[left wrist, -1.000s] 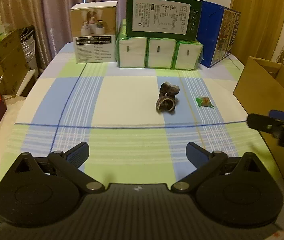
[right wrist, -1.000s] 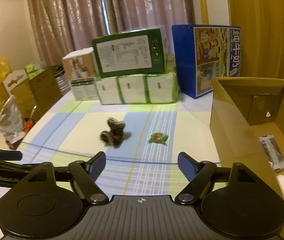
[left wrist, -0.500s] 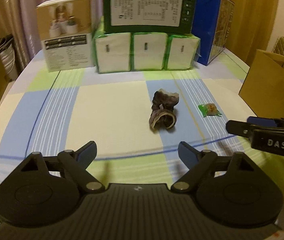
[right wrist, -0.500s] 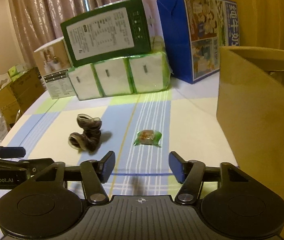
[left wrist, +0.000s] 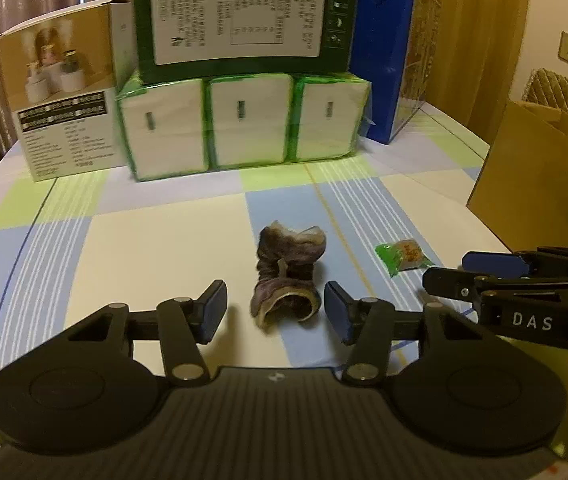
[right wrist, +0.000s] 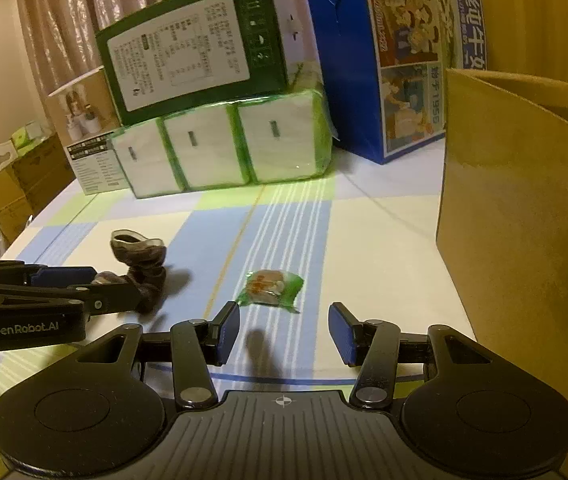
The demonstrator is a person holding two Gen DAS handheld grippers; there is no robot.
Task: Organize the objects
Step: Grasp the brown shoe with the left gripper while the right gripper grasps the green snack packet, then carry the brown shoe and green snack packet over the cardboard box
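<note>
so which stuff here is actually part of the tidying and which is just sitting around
Part of the job:
- brown sock, between the left tool's open fingers
- green snack packet, ahead of the open right tool
- cardboard box

Just lying about:
- tissue packs
- green box
- blue carton

Brown sock (left wrist: 287, 276) — green packet (left wrist: 402, 257) — blue-green plaid tablecloth (left wrist: 123, 240).

You're working in warm, dim, yellowish indoor light. Soft shadows fall toward you under the right gripper (right wrist: 284, 332) on the surface (right wrist: 384, 240). Fisheye bends the edges, corners go black, and the far boxes (left wrist: 243, 16) look slightly blurred.
</note>
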